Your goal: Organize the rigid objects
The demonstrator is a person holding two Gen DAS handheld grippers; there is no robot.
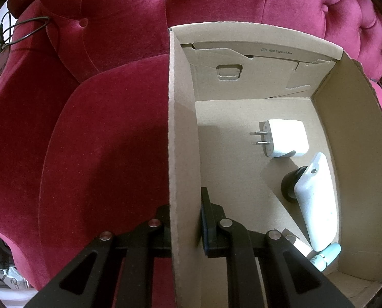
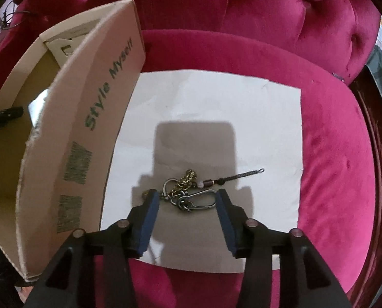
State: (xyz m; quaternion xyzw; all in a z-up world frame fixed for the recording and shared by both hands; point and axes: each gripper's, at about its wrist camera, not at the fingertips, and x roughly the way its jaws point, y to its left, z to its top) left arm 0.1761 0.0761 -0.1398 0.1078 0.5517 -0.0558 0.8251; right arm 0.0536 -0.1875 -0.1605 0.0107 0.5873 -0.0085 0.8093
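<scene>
A cardboard box (image 1: 183,133) stands on a red velvet seat. My left gripper (image 1: 185,220) is shut on the box's left wall, one finger outside and one inside. Inside lie a white plug adapter (image 1: 287,137), a white handheld device (image 1: 316,200) with a black round part, and a pale blue tube (image 1: 326,255). My right gripper (image 2: 187,200) is open low over a keychain (image 2: 191,192) with a carabiner, gold charm and beaded cord, lying on white paper (image 2: 216,107). Its fingers stand either side of the keychain, apart from it.
The box (image 2: 70,138), printed "Style Myself", stands left of the paper in the right wrist view. The tufted sofa back (image 2: 267,7) rises behind. A cable (image 1: 21,29) hangs at the far left. A dark wooden edge (image 2: 378,138) runs along the right.
</scene>
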